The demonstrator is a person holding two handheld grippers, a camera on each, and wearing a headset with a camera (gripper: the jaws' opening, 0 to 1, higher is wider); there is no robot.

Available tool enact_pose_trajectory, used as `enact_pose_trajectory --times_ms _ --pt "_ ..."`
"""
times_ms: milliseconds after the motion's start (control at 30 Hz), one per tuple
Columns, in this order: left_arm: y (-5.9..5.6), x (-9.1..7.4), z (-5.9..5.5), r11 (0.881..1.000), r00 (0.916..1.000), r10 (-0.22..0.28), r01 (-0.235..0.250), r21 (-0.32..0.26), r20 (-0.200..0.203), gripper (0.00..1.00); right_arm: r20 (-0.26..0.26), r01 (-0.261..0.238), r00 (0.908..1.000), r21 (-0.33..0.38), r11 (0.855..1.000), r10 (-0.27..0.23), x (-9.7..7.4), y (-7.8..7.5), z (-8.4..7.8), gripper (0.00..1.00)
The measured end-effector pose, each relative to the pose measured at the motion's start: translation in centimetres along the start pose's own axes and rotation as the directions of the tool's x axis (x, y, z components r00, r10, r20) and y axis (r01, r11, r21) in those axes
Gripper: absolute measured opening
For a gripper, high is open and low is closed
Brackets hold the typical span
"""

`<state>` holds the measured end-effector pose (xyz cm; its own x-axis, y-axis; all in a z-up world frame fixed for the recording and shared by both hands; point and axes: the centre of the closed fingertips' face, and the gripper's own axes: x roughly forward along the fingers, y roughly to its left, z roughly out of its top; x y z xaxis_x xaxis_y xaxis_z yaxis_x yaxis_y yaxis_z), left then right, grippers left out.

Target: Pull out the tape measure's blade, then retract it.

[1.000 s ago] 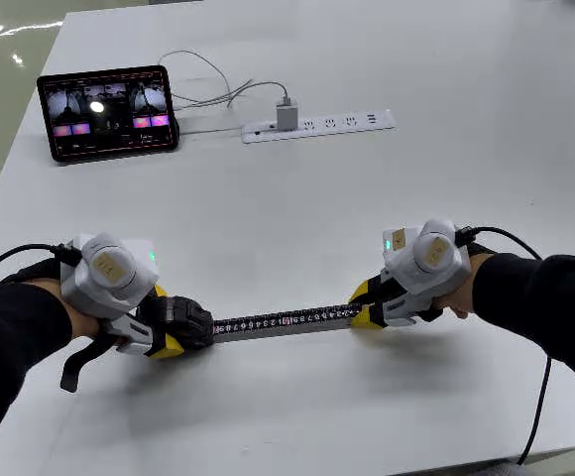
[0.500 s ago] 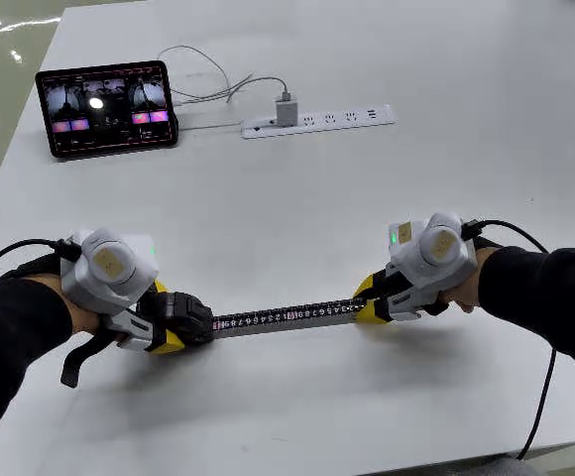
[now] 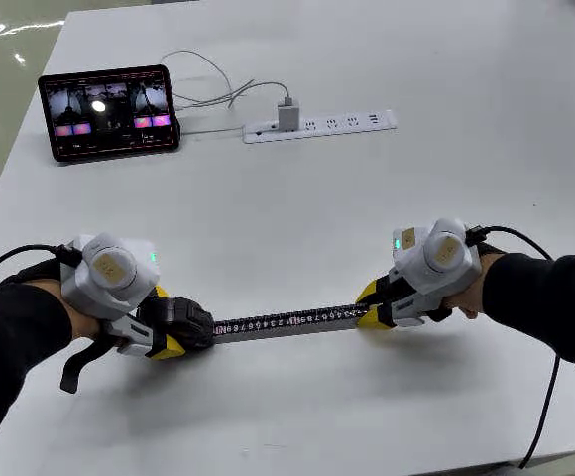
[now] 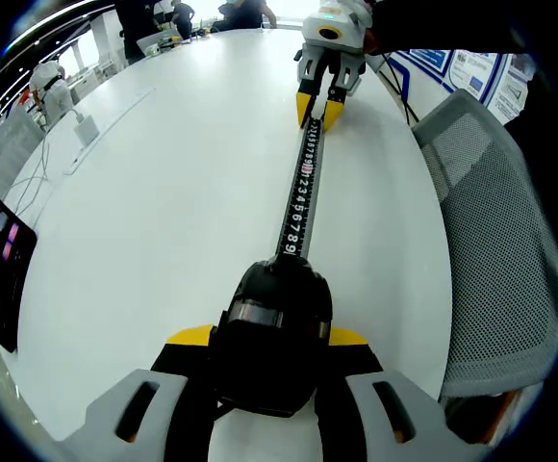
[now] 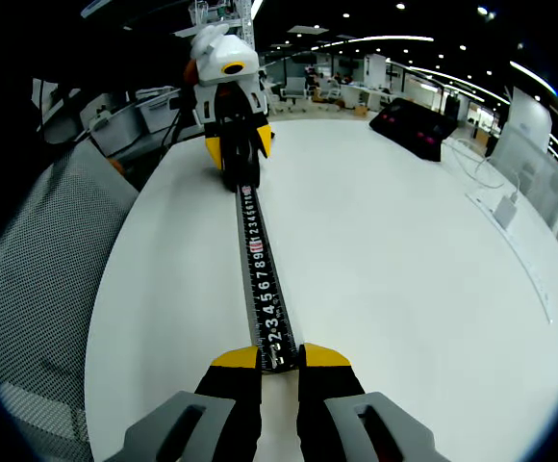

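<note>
Because the blade [image 3: 286,320] has to run straight out of its mouth, the tape measure [image 3: 180,322] lies flat on the white table [image 3: 297,208] near the person's edge. Its black case [image 4: 274,327] is to the left and the numbered strip stretches rightward low over the tabletop, level and untwisted. The left gripper [image 4: 271,339] has its yellow-tipped jaws closed snugly around the case from both sides. I take this to be an anchor, pinning the housing so the spring's pull cannot drag it along. At the far end the right gripper [image 5: 279,358] has its jaws pinched nearly together on the blade's tip, with the lowest numbers lying right between the yellow tips. Whether it grips the strip by its edges or its faces I cannot tell, but the hold appears to brace the blade taut against the recoil. With the two grippers well apart and facing each other along one line, the blade looks partly drawn out. The retracting step is not yet done, and it would call for the right gripper to travel toward the case without letting the tip snap free. Farther up the table, well clear of the work, a tablet [image 3: 109,111] sits at the left, and a power strip [image 3: 319,124] with a charger [image 3: 287,115] plugged in lies to its right.
</note>
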<state>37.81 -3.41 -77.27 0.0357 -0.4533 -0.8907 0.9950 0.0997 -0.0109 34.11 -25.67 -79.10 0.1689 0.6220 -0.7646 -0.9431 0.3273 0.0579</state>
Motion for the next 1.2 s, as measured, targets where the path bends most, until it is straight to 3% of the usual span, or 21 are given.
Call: enact_pose_trajectory --times_ms 1200 --pt "-0.1 0.0 0.2 1.000 1.0000 0.000 0.000 0.000 0.008 0.33 -0.017 0.010 0.9998 0.022 1.000 -0.010 -1.2 -0.4 -1.4 0.09"
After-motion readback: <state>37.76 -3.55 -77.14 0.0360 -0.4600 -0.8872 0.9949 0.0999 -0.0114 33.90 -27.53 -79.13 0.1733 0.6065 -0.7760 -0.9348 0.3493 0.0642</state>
